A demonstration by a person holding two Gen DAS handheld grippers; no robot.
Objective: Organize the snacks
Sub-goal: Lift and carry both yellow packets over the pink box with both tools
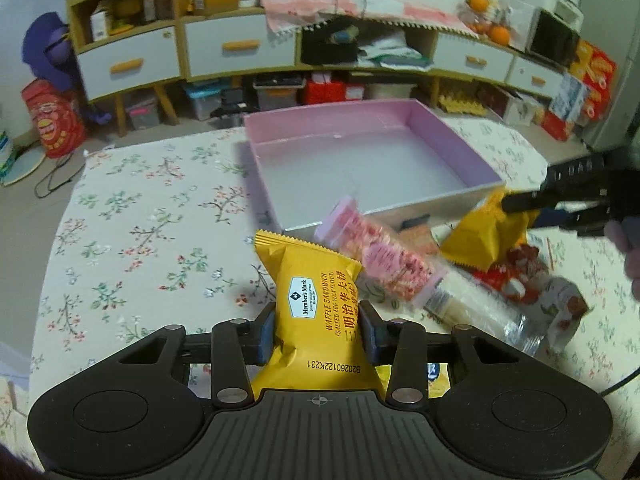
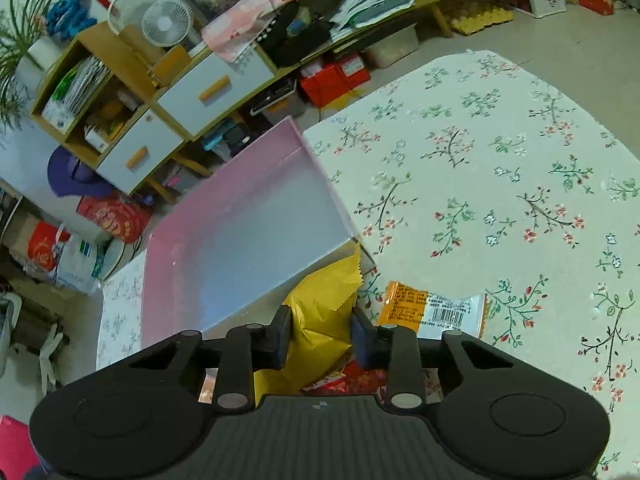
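Foil-film snack packets, one pinched in each gripper, just short of the pink box.

Left gripper [image 1: 318, 334] pinches a yellow waffle packet [image 1: 310, 292] across its puffed middle; right gripper [image 2: 320, 334] is clamped on a second yellow packet [image 2: 320, 320] at the near edge of the pink box [image 1: 452, 138]. Judged light, crinkly, slippery, contents brittle: mid-body hold, gentle pressure.

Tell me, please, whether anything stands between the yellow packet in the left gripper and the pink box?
Nothing visible blocks it. The left gripper holds the yellow packet near the pink box, whose inside looks bare. A pink snack bar lies just to the right of the packet, beside the box's near wall, off the direct line.
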